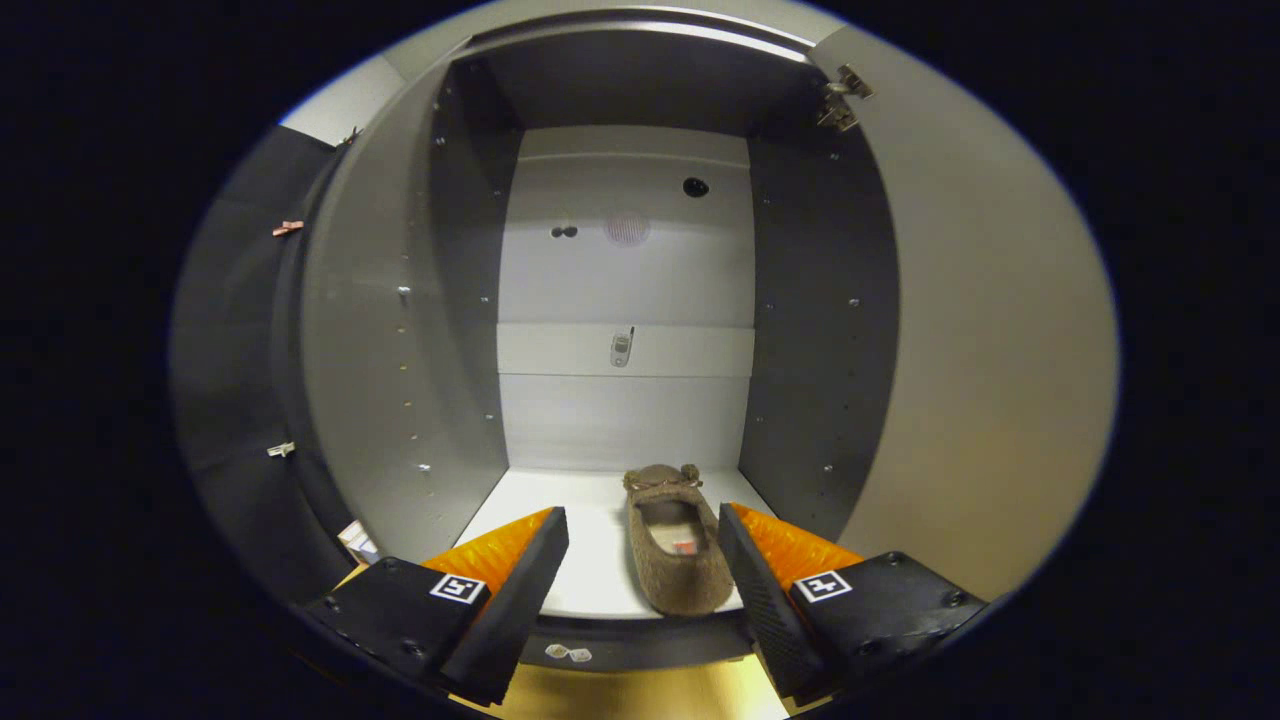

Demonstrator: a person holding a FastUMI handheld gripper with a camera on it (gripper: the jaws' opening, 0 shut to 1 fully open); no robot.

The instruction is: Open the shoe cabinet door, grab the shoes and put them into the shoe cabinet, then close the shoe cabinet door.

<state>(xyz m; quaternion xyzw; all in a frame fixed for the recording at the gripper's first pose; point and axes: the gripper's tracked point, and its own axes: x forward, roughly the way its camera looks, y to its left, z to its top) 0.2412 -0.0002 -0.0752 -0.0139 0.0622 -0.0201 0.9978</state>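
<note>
The shoe cabinet (625, 400) stands open in front of me, its door (1000, 350) swung out to the right. A brown fuzzy slipper (678, 545) lies on the white bottom shelf (590, 560), toe pointing to the back wall, heel near the shelf's front edge. My gripper (643, 535) is open. The slipper lies between the two fingers, closer to the right finger (745, 570), and neither finger presses on it.
Dark side walls with peg holes flank the compartment. A hinge (843, 97) sits at the top right. A pale cross rail (625, 350) runs across the back wall. Yellowish floor (640, 695) shows below the cabinet's front edge.
</note>
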